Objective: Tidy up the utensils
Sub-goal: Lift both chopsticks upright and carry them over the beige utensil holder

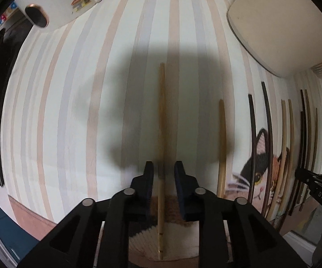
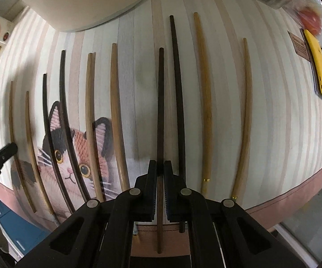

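Your left gripper (image 1: 163,167) points down at the striped surface (image 1: 71,111) with its jaws narrow but not pressing: a light bamboo chopstick (image 1: 161,116) runs between them with a gap on either side, lying along the stripes and reaching from near the camera to far. Just to its right lies a second light chopstick (image 1: 221,147), shorter in view.

Only the left view shows you the white appliance (image 1: 67,2) at the far left, with its dark oval button and red switch, and the dark bag at the left edge. Both views show the cream board (image 1: 279,26) at the far side and the cat picture (image 2: 71,147) printed on the cloth.

The right view gives you the full row that the left view squeezes into its right edge. Counted left to right, you have two thin light sticks, two dark ones across the cat, a touching light pair, one single light stick, the dark chopstick (image 2: 160,116) in your right gripper (image 2: 160,167), another dark chopstick (image 2: 177,93) just beside it, and two light ones with gold bands near their near ends. Your right gripper is closed on that dark chopstick, pads against it. A yellow tool (image 2: 318,64) lies at the far right.
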`<state>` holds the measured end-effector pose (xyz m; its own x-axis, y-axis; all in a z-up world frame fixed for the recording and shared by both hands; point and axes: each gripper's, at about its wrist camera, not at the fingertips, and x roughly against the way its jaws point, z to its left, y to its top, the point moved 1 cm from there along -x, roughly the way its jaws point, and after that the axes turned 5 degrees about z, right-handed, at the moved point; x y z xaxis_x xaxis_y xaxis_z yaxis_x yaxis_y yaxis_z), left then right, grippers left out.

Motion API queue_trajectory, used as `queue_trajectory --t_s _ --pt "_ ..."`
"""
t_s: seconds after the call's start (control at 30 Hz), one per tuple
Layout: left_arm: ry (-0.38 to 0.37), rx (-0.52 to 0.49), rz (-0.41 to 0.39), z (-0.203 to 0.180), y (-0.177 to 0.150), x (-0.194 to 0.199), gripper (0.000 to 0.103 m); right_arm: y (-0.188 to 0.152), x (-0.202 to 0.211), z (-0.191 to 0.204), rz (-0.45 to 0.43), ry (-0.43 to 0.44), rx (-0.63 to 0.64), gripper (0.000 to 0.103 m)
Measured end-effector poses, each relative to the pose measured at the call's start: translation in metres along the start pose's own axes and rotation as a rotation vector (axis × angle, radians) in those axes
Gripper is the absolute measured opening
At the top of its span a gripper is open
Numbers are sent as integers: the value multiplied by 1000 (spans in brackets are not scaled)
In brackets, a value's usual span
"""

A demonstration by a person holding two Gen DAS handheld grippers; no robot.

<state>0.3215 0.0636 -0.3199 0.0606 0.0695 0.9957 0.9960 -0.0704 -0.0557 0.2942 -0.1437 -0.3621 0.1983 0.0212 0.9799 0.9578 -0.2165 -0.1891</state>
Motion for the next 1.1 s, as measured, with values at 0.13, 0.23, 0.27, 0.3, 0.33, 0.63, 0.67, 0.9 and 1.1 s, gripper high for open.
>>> queue_trajectory --t_s 0.13,0.23,0.27,0.3,0.33,0.63,0.67,0.9,1.1 --pt "48 -32 -9 -2 15 3 19 18 4 12 8 -17 -4 8" --pt "77 -50 -24 -3 21 4 19 19 6 12 35 -16 -11 8" --pt "78 -51 -26 -4 27 4 19 21 6 13 50 -12 -19 8" --pt "75 -51 -27 -4 28 6 17 23 7 14 60 -10 -24 8" --pt "73 -50 -30 -5 29 6 16 25 6 14 64 -6 -28 8" --pt "119 -11 -80 8 15 8 4 20 18 -13 -16 44 -76 6" --pt "124 1 -95 12 11 15 4 16 22 -13 -36 45 -74 6" --pt "169 67 -212 21 -13 66 4 -19 70 -13 -202 55 -1 6" --pt "200 124 -324 4 -31 96 4 -36 112 -12 -342 77 38 5"
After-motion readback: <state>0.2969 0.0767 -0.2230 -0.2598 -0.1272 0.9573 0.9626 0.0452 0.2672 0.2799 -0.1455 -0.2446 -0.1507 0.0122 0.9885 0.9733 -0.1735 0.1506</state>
